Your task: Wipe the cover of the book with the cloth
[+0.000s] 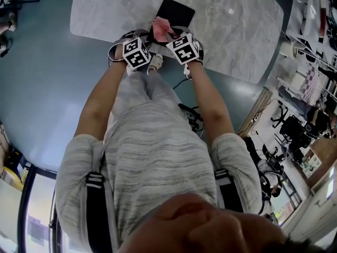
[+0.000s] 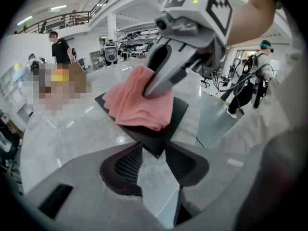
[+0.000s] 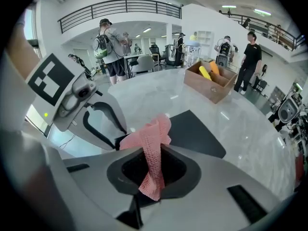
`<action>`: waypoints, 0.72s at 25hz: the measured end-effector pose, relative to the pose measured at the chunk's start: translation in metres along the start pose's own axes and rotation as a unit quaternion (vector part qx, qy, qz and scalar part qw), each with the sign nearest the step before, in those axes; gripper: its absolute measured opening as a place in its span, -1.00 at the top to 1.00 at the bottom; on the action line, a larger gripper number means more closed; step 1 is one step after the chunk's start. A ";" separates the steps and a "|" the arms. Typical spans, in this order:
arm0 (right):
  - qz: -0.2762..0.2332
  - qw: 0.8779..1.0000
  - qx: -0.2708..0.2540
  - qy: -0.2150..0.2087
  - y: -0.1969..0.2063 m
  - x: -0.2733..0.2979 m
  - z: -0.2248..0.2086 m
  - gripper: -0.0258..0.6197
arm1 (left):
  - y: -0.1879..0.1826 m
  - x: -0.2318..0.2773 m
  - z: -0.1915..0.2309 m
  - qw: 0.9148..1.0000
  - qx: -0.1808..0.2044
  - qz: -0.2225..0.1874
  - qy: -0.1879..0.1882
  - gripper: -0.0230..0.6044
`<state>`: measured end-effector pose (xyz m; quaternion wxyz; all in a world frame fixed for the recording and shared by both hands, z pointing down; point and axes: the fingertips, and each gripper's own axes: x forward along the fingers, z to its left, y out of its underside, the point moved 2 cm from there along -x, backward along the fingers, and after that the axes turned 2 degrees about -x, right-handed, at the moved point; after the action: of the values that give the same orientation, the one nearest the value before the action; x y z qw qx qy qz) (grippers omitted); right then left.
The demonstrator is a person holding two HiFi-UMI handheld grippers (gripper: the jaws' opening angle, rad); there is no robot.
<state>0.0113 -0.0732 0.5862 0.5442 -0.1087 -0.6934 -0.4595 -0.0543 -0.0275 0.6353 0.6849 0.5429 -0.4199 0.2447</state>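
Right gripper (image 3: pixel 155 153) clamps the cloth (image 2: pixel 139 105) on the book (image 2: pixel 179 110) by the table's (image 1: pixel 231 20) near edge. Left gripper (image 2: pixel 153 154) stands open, the book's corner at its jaws.

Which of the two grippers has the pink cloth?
The right gripper, shut on the pink cloth; the left gripper's jaws stand apart at the book's corner.

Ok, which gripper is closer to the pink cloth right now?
Right. The right gripper is shut on the cloth, which lies on the book. The left gripper stands open at the book's near corner, short of the cloth.
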 end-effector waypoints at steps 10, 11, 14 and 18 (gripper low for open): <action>0.036 0.995 -0.013 0.088 -0.001 -0.001 -0.099 0.79 | 0.001 -0.001 0.000 1.000 0.002 0.008 -0.003 0.43; 0.039 0.995 -0.013 0.090 0.000 0.001 -0.105 0.79 | 0.001 0.000 -0.001 1.000 0.002 0.008 -0.003 0.43; 0.044 0.994 -0.026 0.094 0.002 0.008 -0.116 0.79 | 0.002 0.002 -0.001 1.000 0.001 0.008 -0.005 0.43; 0.046 0.992 -0.059 0.097 0.005 0.015 -0.116 0.79 | 0.002 0.001 -0.003 1.000 0.001 0.010 -0.003 0.43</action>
<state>0.0844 -0.1636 0.6000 0.6224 -0.1274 -0.6030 -0.4824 -0.0546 -0.0244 0.6365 0.6810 0.5399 -0.4268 0.2501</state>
